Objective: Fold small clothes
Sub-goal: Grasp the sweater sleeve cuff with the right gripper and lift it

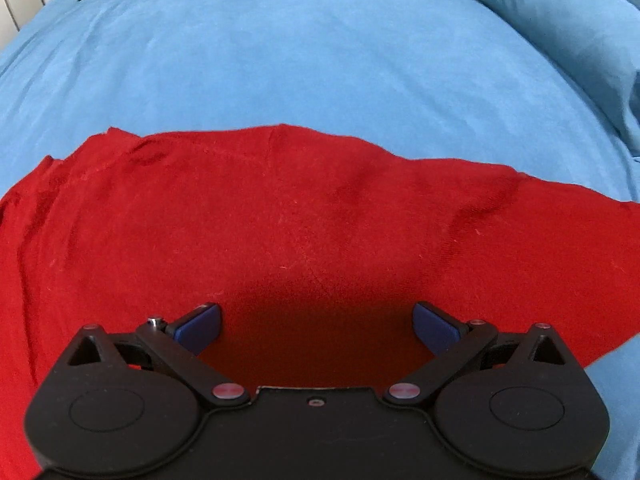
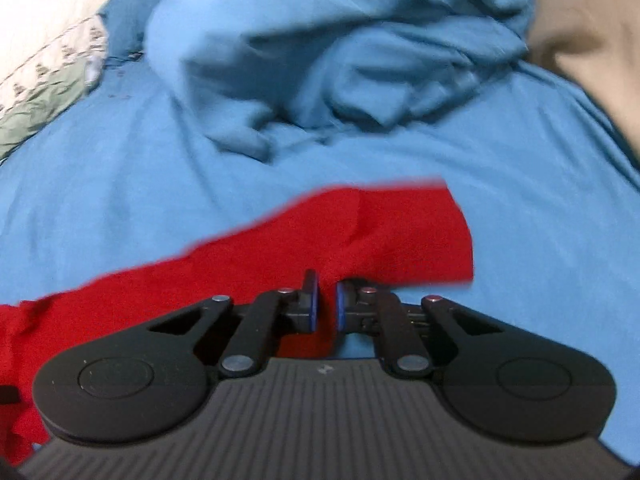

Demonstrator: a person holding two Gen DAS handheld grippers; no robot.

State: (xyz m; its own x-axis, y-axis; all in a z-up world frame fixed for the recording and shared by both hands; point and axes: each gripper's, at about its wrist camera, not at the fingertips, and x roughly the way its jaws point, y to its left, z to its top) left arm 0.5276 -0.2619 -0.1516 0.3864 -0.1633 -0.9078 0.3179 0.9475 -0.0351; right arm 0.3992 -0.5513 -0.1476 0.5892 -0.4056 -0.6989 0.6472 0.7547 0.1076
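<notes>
The red garment (image 1: 280,220) lies spread on the blue bedsheet (image 1: 300,52), its far edge running from 9 to 3 o'clock. The left gripper (image 1: 316,326) hovers over it, spread wide. The right gripper (image 2: 325,308) pinches its cloth edge; bare sheet lies toward 12, up to a bunched blue blanket (image 2: 340,60).

We find no readable text, labels, brands or numbers in either view. A small pale mark (image 2: 323,370) sits on the ribbed grey body of the right claw, too small to read.
</notes>
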